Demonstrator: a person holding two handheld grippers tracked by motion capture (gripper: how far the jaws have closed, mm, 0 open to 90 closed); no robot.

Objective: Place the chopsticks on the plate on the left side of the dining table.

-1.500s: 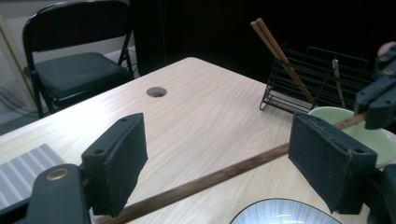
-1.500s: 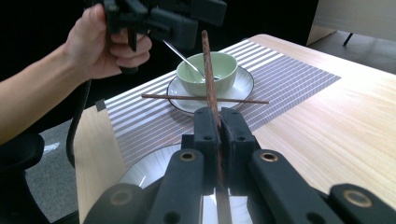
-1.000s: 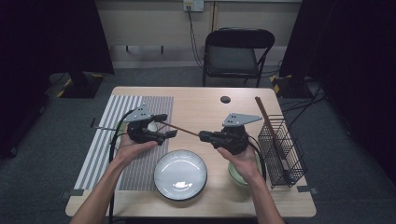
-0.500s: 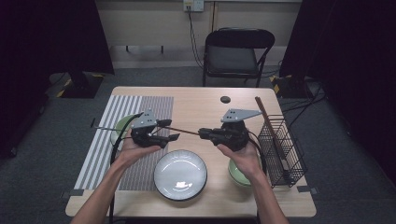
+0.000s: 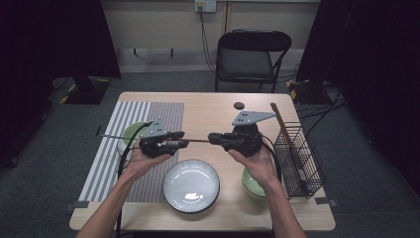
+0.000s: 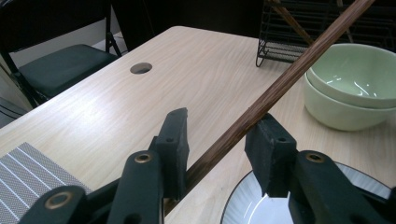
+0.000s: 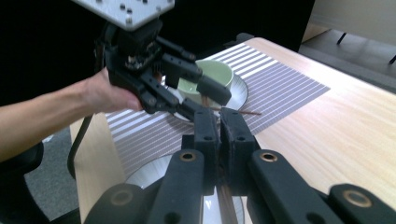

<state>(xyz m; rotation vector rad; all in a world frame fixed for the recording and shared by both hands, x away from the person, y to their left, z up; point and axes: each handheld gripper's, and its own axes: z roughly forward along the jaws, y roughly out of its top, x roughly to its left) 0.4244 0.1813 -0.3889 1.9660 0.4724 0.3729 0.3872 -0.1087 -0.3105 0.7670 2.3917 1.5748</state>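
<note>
Above the bench [image 5: 208, 106], between the two hands, a brown chopstick [image 5: 197, 141] is hanging level, spanning from the left gripper [image 5: 179, 139] to the right gripper [image 5: 214, 138]. It is sitting over the far edge of the white plate [image 5: 191, 185], near the middle of the bench.

Step in hand, by my reading: a hand-over of the chopstick from right to left. To do it well, the right gripper should be holding firm until the left one is pinching fully; the left jaws should be meeting the stick squarely across its width, not at a slant, so it is not rolling out. Releasing early risks dropping it onto the plate.

Left gripper: its jaws have just been closing and are now standing partly apart, with the chopstick [image 6: 261, 105] running between them. In the left gripper view it is lying against the right pad while a gap remains at the left pad, so it is not yet being pinched.

Right gripper [image 7: 218, 122]: jaws pressed almost together, pinching the chopstick end, thin stick barely showing between the pads.

Also on the bench: green bowls [image 6: 351, 88] near right, a wire rack [image 5: 298, 158] at the right edge, another green bowl [image 5: 131, 133] on the striped mat [image 5: 106, 148].
</note>
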